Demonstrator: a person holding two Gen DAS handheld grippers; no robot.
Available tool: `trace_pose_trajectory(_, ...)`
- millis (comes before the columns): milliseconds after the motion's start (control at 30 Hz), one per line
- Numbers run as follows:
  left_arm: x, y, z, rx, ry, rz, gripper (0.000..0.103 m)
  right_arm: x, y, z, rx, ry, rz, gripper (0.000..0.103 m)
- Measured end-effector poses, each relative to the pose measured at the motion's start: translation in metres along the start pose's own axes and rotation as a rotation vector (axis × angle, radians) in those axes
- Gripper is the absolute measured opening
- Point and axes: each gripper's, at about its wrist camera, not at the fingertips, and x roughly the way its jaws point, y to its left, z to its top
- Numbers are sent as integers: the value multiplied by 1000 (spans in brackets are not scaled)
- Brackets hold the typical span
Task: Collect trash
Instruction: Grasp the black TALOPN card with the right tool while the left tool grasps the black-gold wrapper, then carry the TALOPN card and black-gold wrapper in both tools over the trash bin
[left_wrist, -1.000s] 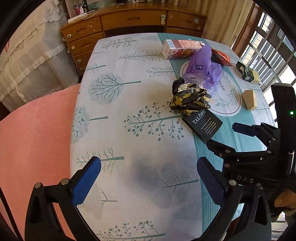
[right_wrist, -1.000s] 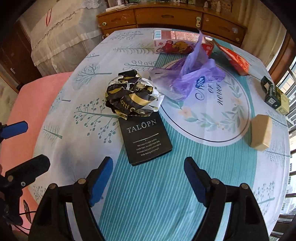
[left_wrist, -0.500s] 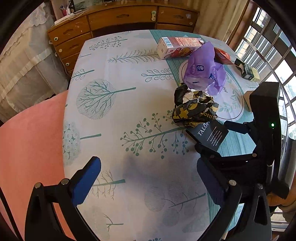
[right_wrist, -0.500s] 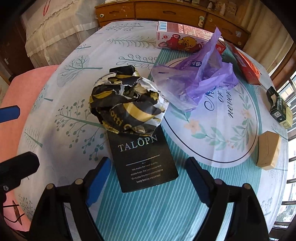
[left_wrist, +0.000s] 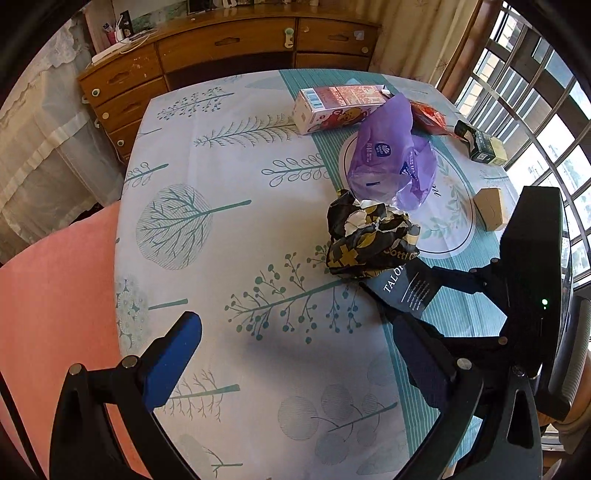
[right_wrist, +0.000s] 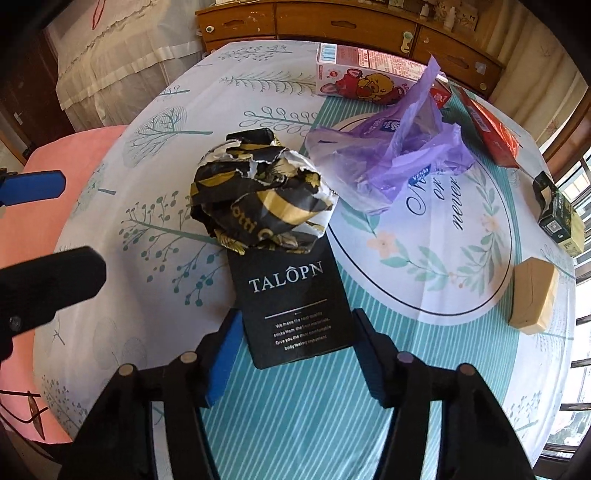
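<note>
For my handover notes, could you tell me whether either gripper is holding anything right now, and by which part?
Nothing is firmly held yet. The right gripper is closing around the near end of the black TALOPN card, its pads at the side edges. The left gripper is open and empty.

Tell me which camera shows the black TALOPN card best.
The right wrist view. There the black TALOPN card lies flat and close, its lettering readable, its near end between the closing right tongs. In the left wrist view the card is small, angled and partly hidden by the crumpled black-and-gold wrapper.
</note>
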Motion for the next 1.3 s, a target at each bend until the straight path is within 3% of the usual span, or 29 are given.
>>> trace_pose_trajectory(133, 1, -6, 7, 16, -3, -17, 102, -12, -10, -12, 69, 13, 51, 51)
trace_pose_trajectory(300, 4, -19, 14, 43, 1, -57, 102, -26, -21, -44, 118, 45, 56, 49)
trace_pose_trajectory(700, 33, -55, 38, 123, 46, -107, 102, -55, -78, -86, 413, -1, -34, 48)
trace_pose_trajectory(967, 66, -56, 55, 75, 118, -126, 102, -65, -88, -100, 471, -20, -44, 48)
trace_pose_trajectory(1133, 80, -57, 54, 57, 141, -122, 91, -59, -82, -99, 472, -8, -41, 48)
trace_pose_trajectory(1167, 84, -57, 53, 62, 152, -124, 82, -59, -82, -100, 473, -8, -40, 48)
trace_pose_trajectory(1200, 86, -58, 50, 61, 163, -137, 67, -59, -83, -100, 473, -8, -39, 48)
trace_pose_trajectory(1300, 85, -58, 46, 56, 147, -130, 61, -60, -84, -101, 467, -12, -36, 48)
